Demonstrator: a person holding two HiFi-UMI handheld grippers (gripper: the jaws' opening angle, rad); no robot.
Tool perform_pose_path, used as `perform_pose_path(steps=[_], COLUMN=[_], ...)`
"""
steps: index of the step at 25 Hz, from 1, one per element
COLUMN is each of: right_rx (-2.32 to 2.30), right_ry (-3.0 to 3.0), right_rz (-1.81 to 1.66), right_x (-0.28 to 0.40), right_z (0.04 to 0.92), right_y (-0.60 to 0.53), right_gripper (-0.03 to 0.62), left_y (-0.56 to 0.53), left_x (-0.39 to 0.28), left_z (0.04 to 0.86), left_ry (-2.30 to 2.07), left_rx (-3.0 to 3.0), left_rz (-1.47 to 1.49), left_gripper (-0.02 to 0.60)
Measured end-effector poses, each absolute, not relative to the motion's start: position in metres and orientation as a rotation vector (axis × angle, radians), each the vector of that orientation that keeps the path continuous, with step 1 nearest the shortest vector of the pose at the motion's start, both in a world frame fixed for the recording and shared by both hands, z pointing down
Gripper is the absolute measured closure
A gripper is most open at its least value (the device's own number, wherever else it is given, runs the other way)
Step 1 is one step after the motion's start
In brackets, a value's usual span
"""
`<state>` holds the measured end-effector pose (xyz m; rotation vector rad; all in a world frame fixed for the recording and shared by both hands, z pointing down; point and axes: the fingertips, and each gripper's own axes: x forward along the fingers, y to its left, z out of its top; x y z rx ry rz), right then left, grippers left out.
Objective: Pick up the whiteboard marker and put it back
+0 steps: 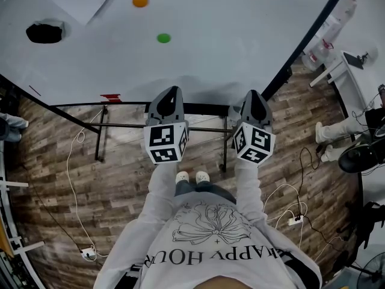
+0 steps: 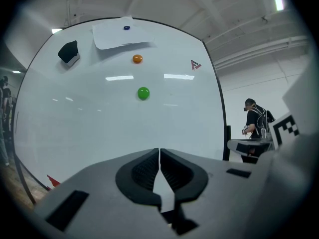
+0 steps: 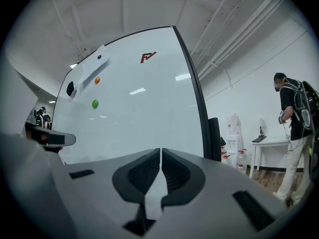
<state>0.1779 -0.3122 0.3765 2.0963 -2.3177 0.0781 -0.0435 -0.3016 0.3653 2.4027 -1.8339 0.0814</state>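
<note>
A: Where is the whiteboard marker? Neither claw seems to have it.

B: Neither does. The left claw point(image 2: 159, 156) is clenched, its pads meeting with nothing between them. The right claw point(image 3: 160, 156) is closed the same way and is just as empty. Both are held level, side by side, pointing at the whiteboard point(image 1: 228, 35) near its lower edge.

A: Why hold them there?

B: My guess is that it's the height of the board's bottom rail, where a marker would rest. A small red thing point(image 1: 110, 97) lies at that edge, some way left of the left claw. It may be the marker.

A: How does it look?

B: Red, short and low, lying flat along the rail. The left gripper view shows only a red tip at the board's lower left edge. It's too small to tell cap from barrel, so I won't swear to it.

A: And the rest of the board?

B: There's a black eraser point(image 1: 44, 32) high on the left, an orange magnet point(image 1: 140, 1), a green magnet point(image 1: 163, 38) and a sheet of paper point(image 2: 122, 36) pinned near the top. None of them is a marker.

A: So how far along is the job?

B: That can't be settled. Empty, closed claws and a thing on the rail fit a marker waiting to be lifted. They fit one already laid back in its place just as well.
</note>
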Motion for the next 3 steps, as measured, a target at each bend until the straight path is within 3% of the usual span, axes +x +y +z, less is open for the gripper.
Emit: perform_pose_path(steps=[3], right_rx=[2.099], right_ry=[-2.32], right_rz=[0.08], right_x=[0.1803], right_z=[0.3764], right_y=[-0.3098], right_gripper=[0.582], left_y=[-0.299], left_x=[-0.0421], left_z=[0.3652], left_ry=[-1.836], left_rx=[2.402], left_rz=[0.083], left_gripper=[0.571])
